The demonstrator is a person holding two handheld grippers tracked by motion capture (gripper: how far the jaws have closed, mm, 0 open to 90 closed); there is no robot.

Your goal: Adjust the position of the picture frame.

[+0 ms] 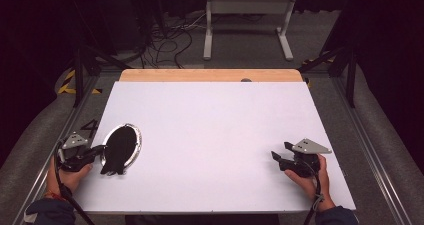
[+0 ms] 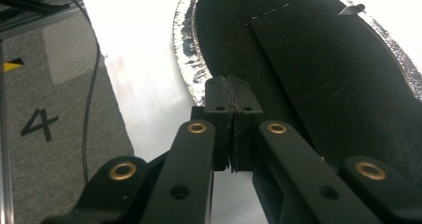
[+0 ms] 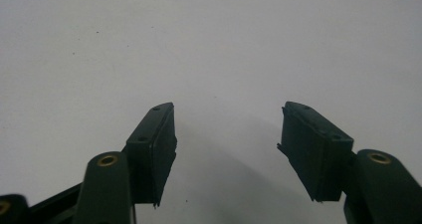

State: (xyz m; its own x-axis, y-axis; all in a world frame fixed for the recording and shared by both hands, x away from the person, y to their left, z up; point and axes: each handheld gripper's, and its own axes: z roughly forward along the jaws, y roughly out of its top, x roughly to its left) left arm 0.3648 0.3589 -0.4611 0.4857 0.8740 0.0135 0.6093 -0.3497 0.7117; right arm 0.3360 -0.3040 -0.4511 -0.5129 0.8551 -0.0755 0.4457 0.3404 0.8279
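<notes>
An oval dish (image 1: 131, 135) with a crinkled silver foil rim (image 2: 185, 45) and a black inside lies near the left edge of the white table (image 1: 215, 135). A flat black strip (image 2: 323, 84) lies across its inside and sticks out over the near rim. My left gripper (image 1: 102, 148) sits at the dish's near-left rim. Its jaws are pressed together on that rim in the left gripper view (image 2: 231, 87). My right gripper (image 1: 280, 151) rests low over the bare table at the right, held by a hand. Its jaws stand apart with nothing between them (image 3: 226, 134).
A wooden strip (image 1: 210, 75) runs along the table's far edge. Behind it stand a white frame (image 1: 247, 15) and loose cables (image 1: 165, 40) on the grey floor. A black figure 4 (image 2: 40, 124) marks the floor just left of the table edge.
</notes>
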